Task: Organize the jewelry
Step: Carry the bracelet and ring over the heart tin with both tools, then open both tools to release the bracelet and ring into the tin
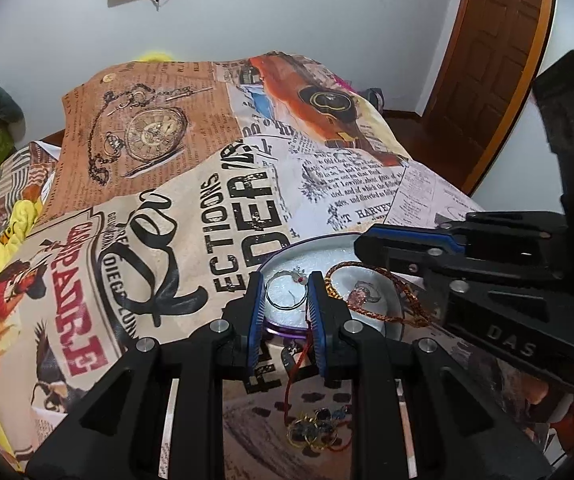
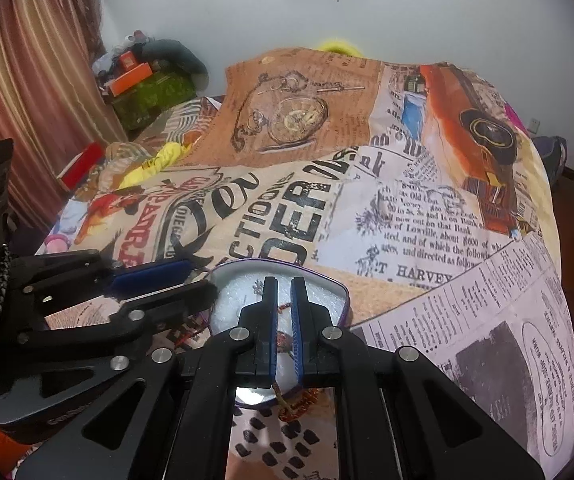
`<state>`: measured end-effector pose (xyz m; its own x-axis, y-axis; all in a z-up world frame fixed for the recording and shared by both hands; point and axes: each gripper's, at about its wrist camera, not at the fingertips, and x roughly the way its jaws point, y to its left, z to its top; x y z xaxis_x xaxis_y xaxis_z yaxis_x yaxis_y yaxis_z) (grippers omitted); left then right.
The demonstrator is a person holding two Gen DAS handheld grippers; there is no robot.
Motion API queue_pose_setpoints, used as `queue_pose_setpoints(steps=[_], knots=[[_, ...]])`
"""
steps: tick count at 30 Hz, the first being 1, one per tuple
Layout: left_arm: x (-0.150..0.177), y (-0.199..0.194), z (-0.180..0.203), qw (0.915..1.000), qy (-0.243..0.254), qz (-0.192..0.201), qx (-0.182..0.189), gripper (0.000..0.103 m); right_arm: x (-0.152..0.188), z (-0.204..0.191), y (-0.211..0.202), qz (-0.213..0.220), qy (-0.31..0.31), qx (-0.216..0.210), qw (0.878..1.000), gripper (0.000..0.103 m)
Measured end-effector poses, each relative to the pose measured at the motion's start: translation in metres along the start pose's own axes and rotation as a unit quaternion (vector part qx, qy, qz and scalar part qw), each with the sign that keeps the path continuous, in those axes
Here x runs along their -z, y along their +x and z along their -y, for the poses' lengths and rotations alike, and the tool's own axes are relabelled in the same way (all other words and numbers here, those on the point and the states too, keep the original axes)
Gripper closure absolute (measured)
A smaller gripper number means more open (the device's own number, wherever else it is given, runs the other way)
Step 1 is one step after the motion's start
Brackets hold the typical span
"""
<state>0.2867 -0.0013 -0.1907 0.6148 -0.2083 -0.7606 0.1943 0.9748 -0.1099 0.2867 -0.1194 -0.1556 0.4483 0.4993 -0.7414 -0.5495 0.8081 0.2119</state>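
A red thread [image 1: 292, 376] is held in the left gripper [image 1: 285, 286], a braided cord [image 2: 283, 360] in the closed right gripper [image 2: 283, 286], above the tin [image 1: 287, 258] on the bed [image 1: 167, 200].

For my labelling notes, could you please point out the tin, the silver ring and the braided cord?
tin [image 1: 287, 250], left wrist view, far rim.
silver ring [image 1: 283, 305], left wrist view, lower band.
braided cord [image 1: 405, 290], left wrist view, right-hand loop.

A bed covered by a vintage newspaper-print sheet [image 1: 215, 184] with a pocket watch and an orange car is seen; near the front edge a purple-rimmed tin tray lined in white foam [image 2: 337, 292] is set on it; just nearer, a cluster of small gold and dark blue trinkets on red thread [image 1: 319, 428] is laid on the sheet.
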Motion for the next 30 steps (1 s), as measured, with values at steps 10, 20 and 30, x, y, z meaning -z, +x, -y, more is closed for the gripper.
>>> queue_pose_setpoints(steps=[10,20,30], knots=[[0.000,0.009,0.010,0.9997,0.019,-0.013,0.005,0.082,0.006,0.000,-0.017,0.006,-0.013,0.032,0.999,0.097],[0.001,-0.002,0.015,0.9996,0.026,-0.014,0.000,0.082,0.014,0.001,-0.026,-0.002,-0.008,0.037,0.999,0.095],[0.007,-0.043,0.008,0.9997,0.015,0.009,-0.014,0.074,0.017,-0.007,-0.043,0.014,-0.009,0.041,0.999,0.071]])
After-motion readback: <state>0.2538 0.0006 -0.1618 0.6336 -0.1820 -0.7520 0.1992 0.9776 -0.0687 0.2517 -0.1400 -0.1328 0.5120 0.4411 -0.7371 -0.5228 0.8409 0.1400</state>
